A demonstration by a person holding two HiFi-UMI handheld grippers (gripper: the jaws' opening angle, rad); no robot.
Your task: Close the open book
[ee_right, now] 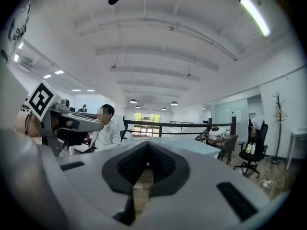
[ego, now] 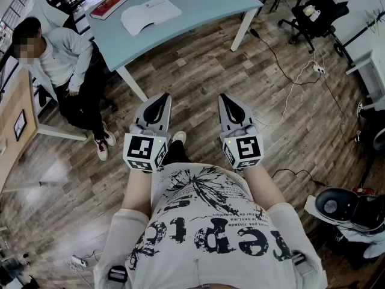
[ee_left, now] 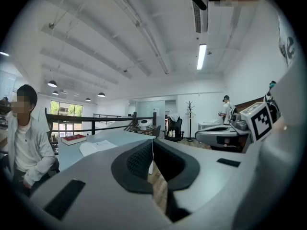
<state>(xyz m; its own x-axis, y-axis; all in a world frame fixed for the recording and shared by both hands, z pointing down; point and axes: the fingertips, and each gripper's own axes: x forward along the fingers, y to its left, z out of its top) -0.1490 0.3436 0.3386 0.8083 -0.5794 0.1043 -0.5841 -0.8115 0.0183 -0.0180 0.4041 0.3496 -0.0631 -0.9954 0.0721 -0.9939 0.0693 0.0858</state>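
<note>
The open book [ego: 150,14] lies with its white pages spread on the pale blue table [ego: 198,5], far ahead of me. In the left gripper view the open book [ee_left: 98,146] shows low on the tabletop. Beside it rests a closed red book [ego: 109,5], the same red book [ee_left: 73,138] to its left. My left gripper [ego: 161,98] and right gripper [ego: 227,98] hang side by side at waist height over the wooden floor, well short of the table. Both are shut with nothing between the jaws. From each gripper view, the left gripper [ee_left: 152,147] and right gripper [ee_right: 147,147] point level toward the table.
A person [ego: 63,65] sits on a chair at the table's left corner. The white table leg [ego: 133,83] stands ahead of my left gripper. Cables [ego: 295,77] trail over the floor at right, near a black office chair [ego: 316,11]. A round device [ego: 337,206] sits at lower right.
</note>
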